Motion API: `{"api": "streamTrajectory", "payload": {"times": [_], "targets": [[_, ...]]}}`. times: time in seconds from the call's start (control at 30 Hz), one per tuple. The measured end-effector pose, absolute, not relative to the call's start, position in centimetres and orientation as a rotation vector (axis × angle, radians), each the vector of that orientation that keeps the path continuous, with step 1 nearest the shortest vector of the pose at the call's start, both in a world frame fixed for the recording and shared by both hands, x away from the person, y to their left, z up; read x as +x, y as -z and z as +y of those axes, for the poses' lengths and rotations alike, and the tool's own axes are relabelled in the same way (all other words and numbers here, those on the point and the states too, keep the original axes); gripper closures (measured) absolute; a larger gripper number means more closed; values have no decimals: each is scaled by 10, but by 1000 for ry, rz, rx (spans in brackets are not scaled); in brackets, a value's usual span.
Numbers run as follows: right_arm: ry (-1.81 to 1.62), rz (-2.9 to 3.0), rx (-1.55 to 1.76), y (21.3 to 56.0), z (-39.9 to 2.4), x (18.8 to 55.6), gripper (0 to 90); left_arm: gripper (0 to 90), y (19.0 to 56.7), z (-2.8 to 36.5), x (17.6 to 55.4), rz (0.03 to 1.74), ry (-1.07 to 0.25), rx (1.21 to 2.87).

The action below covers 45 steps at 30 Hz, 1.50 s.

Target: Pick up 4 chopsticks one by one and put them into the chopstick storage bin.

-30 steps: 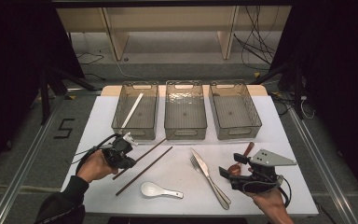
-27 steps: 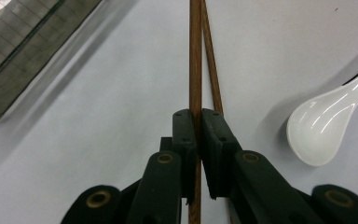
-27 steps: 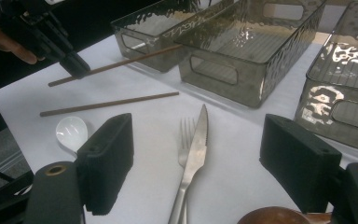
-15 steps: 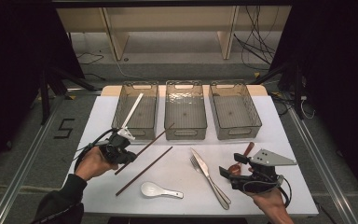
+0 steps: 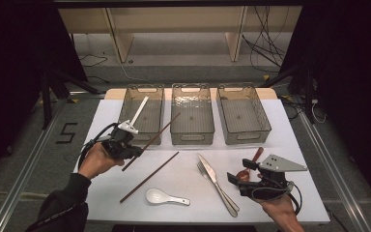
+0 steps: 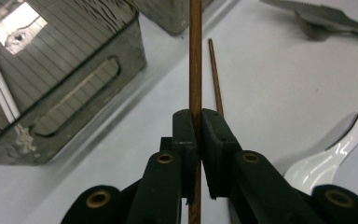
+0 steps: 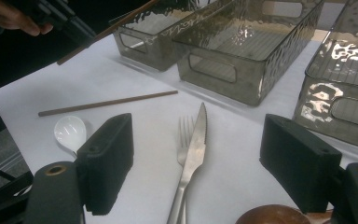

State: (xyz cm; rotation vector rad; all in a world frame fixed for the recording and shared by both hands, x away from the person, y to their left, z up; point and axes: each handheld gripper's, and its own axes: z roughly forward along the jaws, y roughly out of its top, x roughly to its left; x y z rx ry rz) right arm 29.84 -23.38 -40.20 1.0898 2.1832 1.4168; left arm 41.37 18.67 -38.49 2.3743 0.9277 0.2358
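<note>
My left gripper is shut on a brown chopstick, which it holds off the table with the far tip raised toward the left bin and the middle bin. In the left gripper view the pads pinch that chopstick near its lower end. A second brown chopstick lies flat on the white table. My right gripper rests low at the front right, open, with nothing between its pads. A wooden spoon lies under it.
Three clear bins stand in a row at the back; the right bin looks bare, and the left one holds a long white utensil. A white ceramic spoon, a fork and a knife lie near the front.
My left gripper has risen and moved toward the bins with the chopstick, lifting it off the table. The right gripper has stayed put.
</note>
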Motion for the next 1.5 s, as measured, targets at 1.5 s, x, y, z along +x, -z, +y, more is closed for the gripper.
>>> {"api": "streamTrajectory", "payload": {"times": [1.5], "targets": [[-1429, 2181, 1100, 402, -235, 299, 266, 838, 359, 205, 525, 1149, -439, 2196]]}}
